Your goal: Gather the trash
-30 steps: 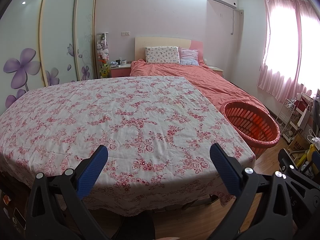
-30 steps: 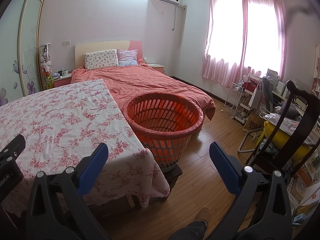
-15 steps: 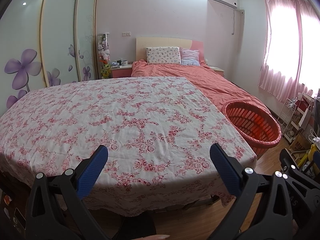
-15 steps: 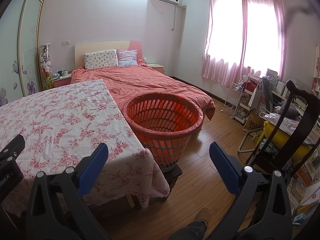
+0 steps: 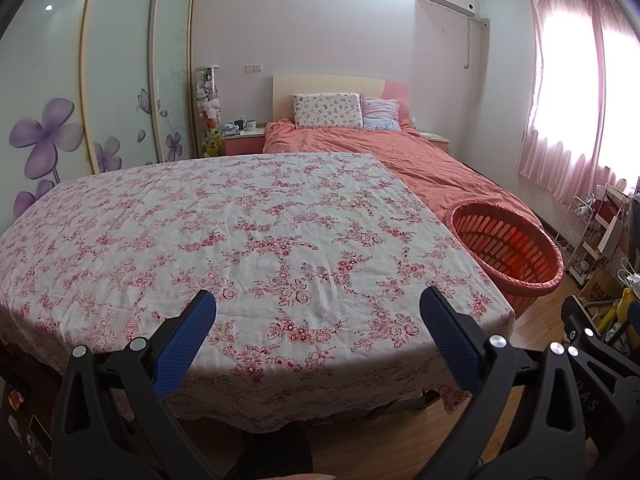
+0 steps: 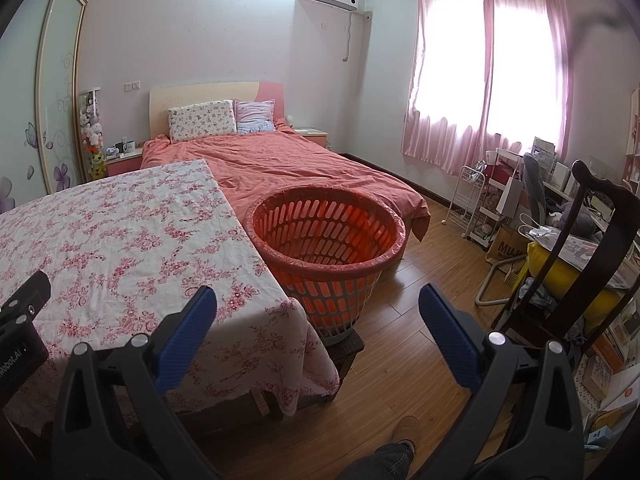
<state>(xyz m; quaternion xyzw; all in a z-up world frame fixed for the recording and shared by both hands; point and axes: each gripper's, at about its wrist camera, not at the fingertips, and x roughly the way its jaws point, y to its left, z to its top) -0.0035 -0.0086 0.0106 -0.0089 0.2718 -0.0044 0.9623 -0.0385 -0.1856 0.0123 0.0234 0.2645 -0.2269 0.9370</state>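
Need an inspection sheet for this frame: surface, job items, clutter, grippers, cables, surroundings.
Surface: table under a floral tablecloth; nothing seen lying on it.
Job's things: orange basket with a red liner, beside the table's right edge on a low stand; inside looks empty. No trash seen.
Clutter: cart, boxes, bags and a dark wooden chair along the right wall.
Grippers: left gripper jaws wide apart, holding nothing, over the table's near edge; right gripper jaws wide apart, holding nothing, facing the basket.
Cables: nothing seen near the workspace.
Surroundings: bed with orange cover behind the table, pink curtains, wardrobe on the left, wood floor.
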